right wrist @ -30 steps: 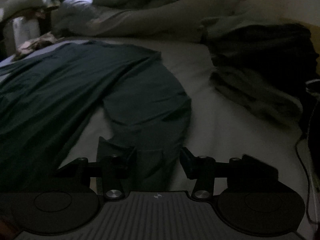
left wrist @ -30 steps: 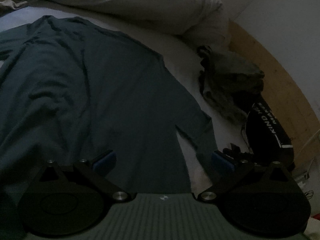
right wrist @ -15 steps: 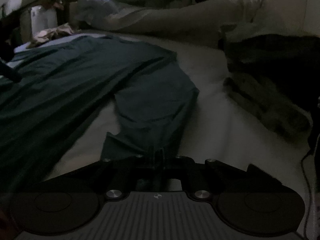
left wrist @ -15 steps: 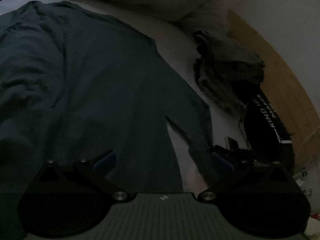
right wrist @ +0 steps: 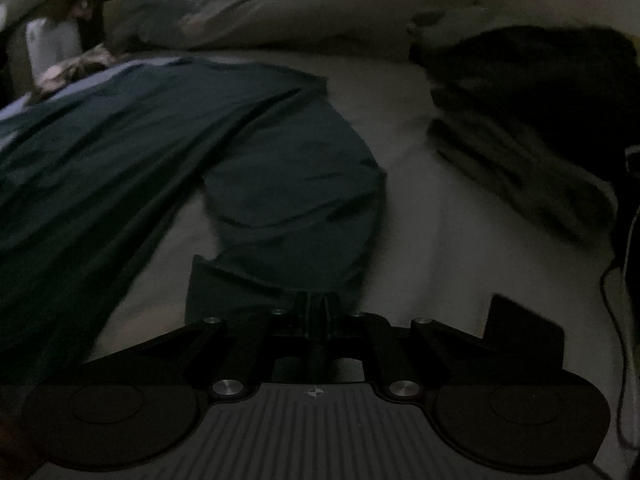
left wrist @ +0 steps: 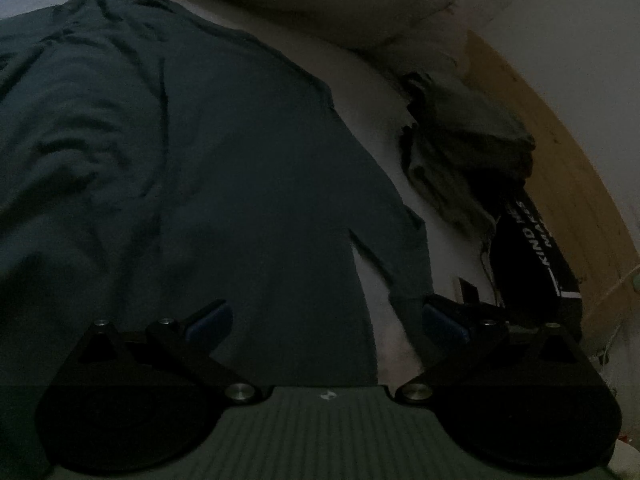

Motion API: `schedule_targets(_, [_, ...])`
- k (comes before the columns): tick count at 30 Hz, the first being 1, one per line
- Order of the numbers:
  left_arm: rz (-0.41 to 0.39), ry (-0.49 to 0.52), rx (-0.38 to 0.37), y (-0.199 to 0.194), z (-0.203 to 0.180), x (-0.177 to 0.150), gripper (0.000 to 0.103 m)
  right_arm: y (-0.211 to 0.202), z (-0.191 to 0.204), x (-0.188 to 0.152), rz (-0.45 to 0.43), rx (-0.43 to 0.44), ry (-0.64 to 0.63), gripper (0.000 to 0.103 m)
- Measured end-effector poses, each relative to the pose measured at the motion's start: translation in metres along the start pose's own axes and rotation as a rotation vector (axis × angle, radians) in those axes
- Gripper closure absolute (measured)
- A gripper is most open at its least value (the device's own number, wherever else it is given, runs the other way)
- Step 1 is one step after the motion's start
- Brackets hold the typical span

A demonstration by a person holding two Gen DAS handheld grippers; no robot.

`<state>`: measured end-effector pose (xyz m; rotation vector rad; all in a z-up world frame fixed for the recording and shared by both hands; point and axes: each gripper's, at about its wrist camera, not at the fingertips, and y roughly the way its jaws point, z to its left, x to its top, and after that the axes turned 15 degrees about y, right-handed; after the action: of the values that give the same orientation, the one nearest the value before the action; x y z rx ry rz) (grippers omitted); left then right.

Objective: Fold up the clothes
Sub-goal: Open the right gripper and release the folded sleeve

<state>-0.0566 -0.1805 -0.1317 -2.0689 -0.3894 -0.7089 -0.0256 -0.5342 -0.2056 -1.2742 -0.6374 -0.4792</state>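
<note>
The dark green long-sleeved shirt [left wrist: 208,168] lies spread flat on the pale bed [right wrist: 448,248], filling the space ahead of and to the left of both grippers. The right gripper [right wrist: 318,304] has just been closing; its jaws now stand together, pinched on the cuff end of the shirt's sleeve [right wrist: 296,200], which curves away straight ahead of it. The left gripper [left wrist: 326,320] hovers low over the shirt's hem with its jaws wide apart, blue pads [left wrist: 210,322] showing, nothing between them pressed. A crumpled dark garment pile [right wrist: 528,128] sits ahead and to the right, well apart from the shirt.
</note>
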Motion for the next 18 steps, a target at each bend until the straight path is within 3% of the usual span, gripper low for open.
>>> schedule_targets(5, [0.001,-0.002,-0.017,-0.001,0.001,-0.001,0.0,0.001,-0.003,-0.001,0.005,0.009,0.018,0.085])
schedule_targets(8, [0.002,0.002,-0.033,-0.002,0.0,-0.002,0.0,0.004,-0.003,0.0,0.011,0.03,0.016,0.075])
schedule_targets(10, [0.002,0.005,-0.037,-0.002,-0.001,-0.003,0.0,0.005,-0.004,0.002,0.014,0.045,0.019,0.063])
schedule_targets(18, [0.023,-0.017,-0.032,0.002,0.002,-0.007,0.0,0.009,-0.001,0.002,0.006,0.058,-0.017,0.062])
